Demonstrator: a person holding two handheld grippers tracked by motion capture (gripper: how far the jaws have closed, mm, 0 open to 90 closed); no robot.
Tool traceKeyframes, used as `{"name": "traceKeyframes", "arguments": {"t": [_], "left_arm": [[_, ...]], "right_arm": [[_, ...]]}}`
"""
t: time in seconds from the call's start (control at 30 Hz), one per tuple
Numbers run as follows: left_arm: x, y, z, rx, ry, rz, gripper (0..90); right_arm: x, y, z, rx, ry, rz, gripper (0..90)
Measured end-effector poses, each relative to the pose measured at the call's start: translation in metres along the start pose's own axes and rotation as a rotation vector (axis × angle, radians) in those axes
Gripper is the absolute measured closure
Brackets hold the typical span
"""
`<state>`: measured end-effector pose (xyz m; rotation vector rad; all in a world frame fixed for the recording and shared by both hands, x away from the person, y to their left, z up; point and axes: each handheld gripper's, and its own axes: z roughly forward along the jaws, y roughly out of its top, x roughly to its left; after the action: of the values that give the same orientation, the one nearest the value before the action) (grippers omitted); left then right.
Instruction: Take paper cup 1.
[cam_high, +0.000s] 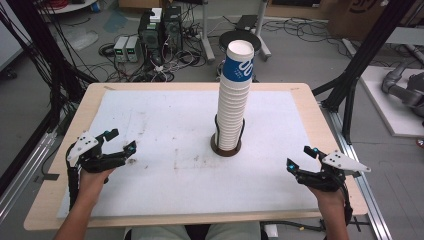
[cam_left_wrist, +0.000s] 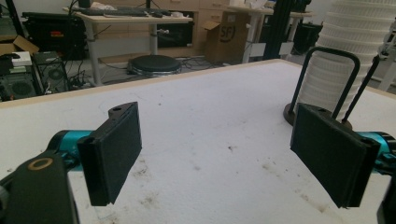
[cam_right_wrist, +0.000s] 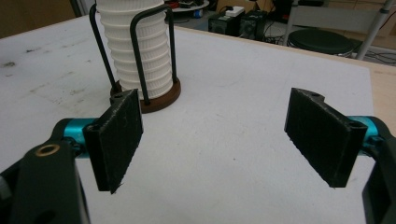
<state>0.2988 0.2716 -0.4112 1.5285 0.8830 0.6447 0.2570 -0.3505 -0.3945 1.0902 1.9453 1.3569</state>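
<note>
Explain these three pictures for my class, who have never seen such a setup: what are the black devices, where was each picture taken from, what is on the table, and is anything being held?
No robot here: a person sits at the table and holds a hand-operated grasping tool in each hand. The left tool and the right tool each have two flat black jaws.

The high view looks down from above the person's side. The other two pictures come from small cameras riding on the tools, looking out between their own jaws.

The wooden table carries a white mat, somewhat stained. Near its middle stands a tall stack of paper cups; the top cup is blue and white. The stack sits in a cup holder with a round brown base and dark wire loops.

Nothing is held: both tools stand open with only bare mat between the jaws, apart from the stack.
</note>
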Motion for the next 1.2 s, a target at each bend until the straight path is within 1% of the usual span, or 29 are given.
{"name": "traceKeyframes", "arguments": {"t": [0.2, 0.23, 0.37, 0.43, 0.53, 0.7, 0.73, 0.77, 0.8, 0.83, 0.87, 0.9, 0.93, 0.97, 1.0, 1.03, 1.1, 1.13, 1.17, 1.2], "left_arm": [[0.0, -0.001, 0.001, 0.0, 0.001, -0.011, 16.4], [0.0, -0.001, 0.002, 0.003, 0.001, -0.008, 16.4], [-0.001, -0.001, 0.004, 0.005, 0.001, -0.009, 16.4], [-0.001, -0.001, 0.004, 0.002, 0.0, -0.014, 16.2], [-0.002, -0.001, 0.004, 0.001, -0.018, -0.027, 16.2], [-0.007, -0.001, 0.005, 0.002, -0.041, -0.026, 16.2], [-0.007, -0.001, 0.005, 0.004, -0.042, -0.024, 15.8], [-0.008, -0.001, 0.005, 0.003, -0.049, -0.032, 15.8], [-0.008, -0.001, 0.005, 0.003, -0.049, -0.032, 15.8], [-0.009, 0.0, 0.005, 0.003, -0.05, -0.033, 15.8], [-0.011, 0.0, 0.005, -0.001, -0.051, -0.035, 15.8], [-0.011, 0.0, 0.005, -0.001, -0.051, -0.035, 15.8], [-0.013, -0.001, 0.007, 0.003, -0.049, -0.026, 15.6], [-0.013, -0.001, 0.007, 0.003, -0.049, -0.026, 15.6], [-0.013, -0.002, 0.008, 0.008, -0.055, -0.019, 15.6], [-0.013, -0.002, 0.008, 0.011, -0.059, -0.023, 15.7], [-0.014, -0.004, 0.01, 0.016, -0.071, -0.027, 15.6], [-0.014, -0.004, 0.011, 0.019, -0.074, -0.023, 15.6], [-0.015, -0.004, 0.011, 0.02, -0.075, -0.017, 15.7], [-0.015, -0.004, 0.011, 0.017, -0.076, -0.014, 15.6]], "right_arm": [[-0.001, 0.0, -0.002, -0.007, 0.002, 0.008, 19.8], [-0.001, 0.0, -0.002, -0.009, 0.002, 0.01, 19.8], [-0.001, 0.003, -0.001, -0.021, 0.015, 0.017, 19.9], [0.001, 0.005, -0.001, -0.023, 0.02, 0.014, 19.8], [0.002, 0.005, -0.002, -0.019, 0.026, 0.014, 19.9], [0.006, 0.012, 0.0, -0.027, 0.056, 0.03, 19.8], [0.009, 0.019, 0.001, -0.034, 0.068, 0.029, 19.8], [0.011, 0.023, 0.001, -0.038, 0.074, 0.023, 19.8], [0.011, 0.023, 0.001, -0.038, 0.074, 0.023, 19.8], [0.013, 0.027, 0.001, -0.047, 0.081, 0.021, 19.9], [0.018, 0.036, 0.001, -0.057, 0.101, 0.011, 19.9], [0.018, 0.036, 0.001, -0.057, 0.101, 0.011, 19.9], [0.023, 0.047, 0.0, -0.065, 0.114, -0.005, 19.9], [0.024, 0.053, 0.0, -0.067, 0.123, -0.007, 19.8], [0.024, 0.053, 0.0, -0.067, 0.123, -0.007, 19.8], [0.027, 0.067, -0.001, -0.076, 0.131, -0.038, 19.9], [0.029, 0.084, -0.001, -0.078, 0.144, -0.054, 19.9], [0.029, 0.084, -0.001, -0.078, 0.144, -0.054, 19.9], [0.029, 0.092, -0.001, -0.082, 0.148, -0.065, 19.9], [0.03, 0.11, -0.001, -0.084, 0.166, -0.076, 19.9]]}}
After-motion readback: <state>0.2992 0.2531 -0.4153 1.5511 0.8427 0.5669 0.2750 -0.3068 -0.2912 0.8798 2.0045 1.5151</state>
